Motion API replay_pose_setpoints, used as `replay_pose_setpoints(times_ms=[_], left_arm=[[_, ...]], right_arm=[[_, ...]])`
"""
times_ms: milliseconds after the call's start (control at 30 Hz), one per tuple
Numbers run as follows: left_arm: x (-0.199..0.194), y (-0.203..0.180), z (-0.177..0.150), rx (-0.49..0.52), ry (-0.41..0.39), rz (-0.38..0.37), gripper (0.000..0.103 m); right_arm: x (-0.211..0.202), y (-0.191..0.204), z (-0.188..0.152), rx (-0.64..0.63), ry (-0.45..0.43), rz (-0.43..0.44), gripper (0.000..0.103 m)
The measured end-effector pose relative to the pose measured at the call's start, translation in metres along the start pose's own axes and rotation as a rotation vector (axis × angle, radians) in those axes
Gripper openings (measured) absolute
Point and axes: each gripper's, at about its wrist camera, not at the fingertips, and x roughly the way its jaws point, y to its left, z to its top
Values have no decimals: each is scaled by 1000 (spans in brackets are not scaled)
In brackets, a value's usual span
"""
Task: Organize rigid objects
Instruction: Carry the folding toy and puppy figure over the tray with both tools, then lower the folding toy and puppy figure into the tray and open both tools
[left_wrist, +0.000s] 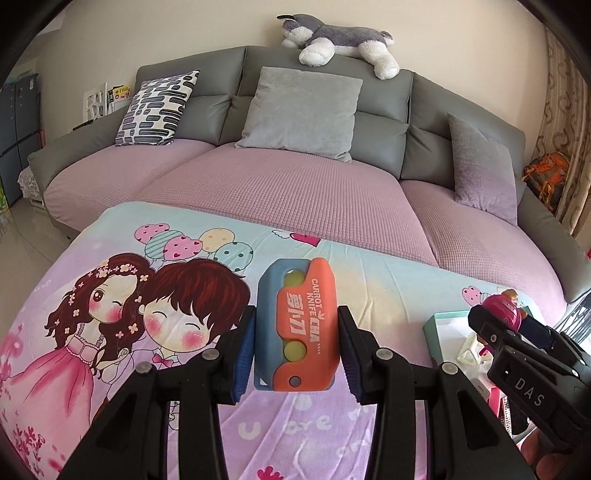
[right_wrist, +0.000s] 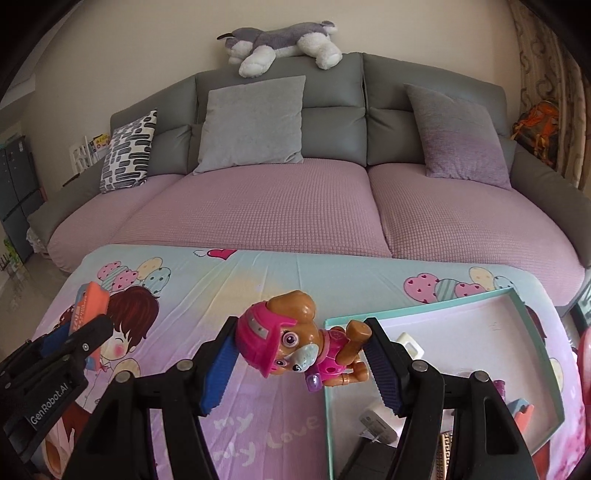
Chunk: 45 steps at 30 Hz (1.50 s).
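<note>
Left gripper (left_wrist: 297, 347): jaws pinch a blue-and-orange toy knife (left_wrist: 297, 328), held clear above the counter (left_wrist: 388, 273). Right gripper (right_wrist: 299, 363): jaws pinch a pink-helmeted toy pup (right_wrist: 295, 347), lying sideways between the pads, at the left edge of a teal-rimmed box (right_wrist: 532, 325). The box sits at the counter's right end and holds a white plug-like item (right_wrist: 376, 424) and other small pieces too hidden to identify.

The counter is covered by a cartoon-print cloth with two figures, balloons and hearts. Behind it stands a grey sofa (left_wrist: 388, 92) with mauve seat covers, cushions, and a plush husky (left_wrist: 332, 37) on the backrest.

Legible writing: "CARROT KNIFE" on the knife; "DAS" and "GenRobot.AI" on the grippers.
</note>
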Motion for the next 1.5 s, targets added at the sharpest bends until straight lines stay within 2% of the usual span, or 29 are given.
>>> replay_pose_setpoints(times_ms=[300,433,567,700,900,1133,1300,1500], left_arm=[[-11,-41,-4,77,-4,-49,44],[-13,-59,-4,77,-3,-114,44],[-13,-81,-6,119,-1,-141,44],[-11,-100,-9,132,25,-215,44],[-9,-139,-18,212,41,-242,44],[-5,-181,-33,307,48,-291,44],[3,-202,-42,323,72,-328,44],[6,-228,-53,359,63,-358,44]], right_arm=[[-30,-43,-28,78,4,-116,69],[-42,-67,-37,138,4,-172,69],[-49,-88,-42,154,-8,-201,69],[-53,-116,-46,200,-13,-264,69],[-56,-160,-52,284,-6,-331,69],[-53,-197,-64,361,22,-374,69],[-47,-210,-69,376,44,-397,69],[-42,-223,-73,409,55,-406,69]])
